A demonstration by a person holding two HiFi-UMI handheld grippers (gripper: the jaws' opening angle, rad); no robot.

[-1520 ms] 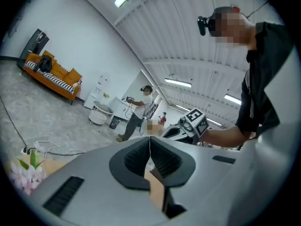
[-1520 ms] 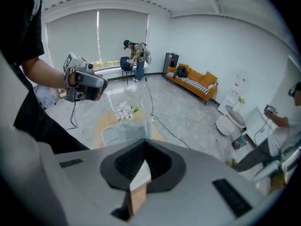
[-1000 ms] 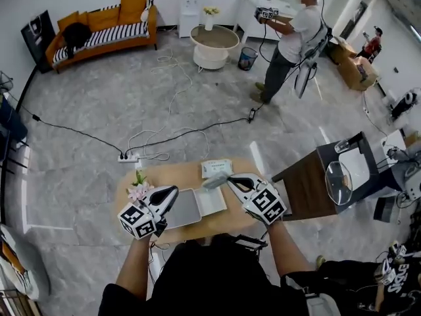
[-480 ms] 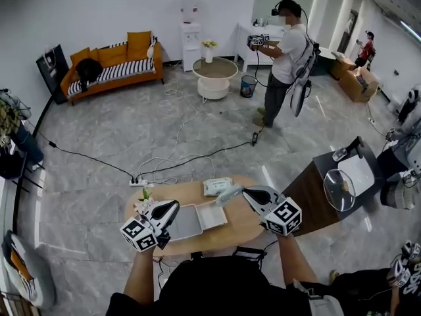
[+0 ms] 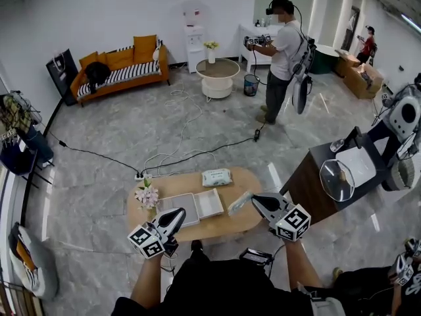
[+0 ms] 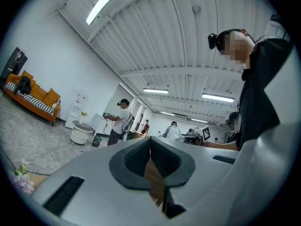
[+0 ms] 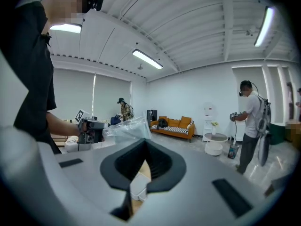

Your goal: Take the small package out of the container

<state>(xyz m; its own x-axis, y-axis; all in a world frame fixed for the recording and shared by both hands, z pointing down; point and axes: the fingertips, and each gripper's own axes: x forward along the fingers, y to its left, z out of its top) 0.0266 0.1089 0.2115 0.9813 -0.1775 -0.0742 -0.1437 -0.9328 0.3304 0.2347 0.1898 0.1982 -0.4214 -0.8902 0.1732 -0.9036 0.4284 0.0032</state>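
A small clear plastic package (image 5: 239,203) hangs over the right part of the oval wooden table (image 5: 223,226), off to the right of the open white container (image 5: 209,203). My right gripper (image 5: 254,201) is shut on the package. In the right gripper view the crinkled package (image 7: 126,128) sticks out above the closed jaws of the right gripper (image 7: 143,146). My left gripper (image 5: 176,215) is at the table's near edge, in front of the container's grey lid (image 5: 179,209). The left gripper (image 6: 149,144) has its pads together with nothing between them.
A pack of wipes (image 5: 216,177) lies at the table's far edge and a small flower bunch (image 5: 146,195) stands at its left end. A dark side table (image 5: 314,184) with a mirror stands to the right. Cables (image 5: 172,155) run across the floor beyond, where a person (image 5: 281,52) stands.
Both grippers have drawn back toward me. The right one has carried the package from above the container to the table's right side. The left one has moved off the lid to the near edge.
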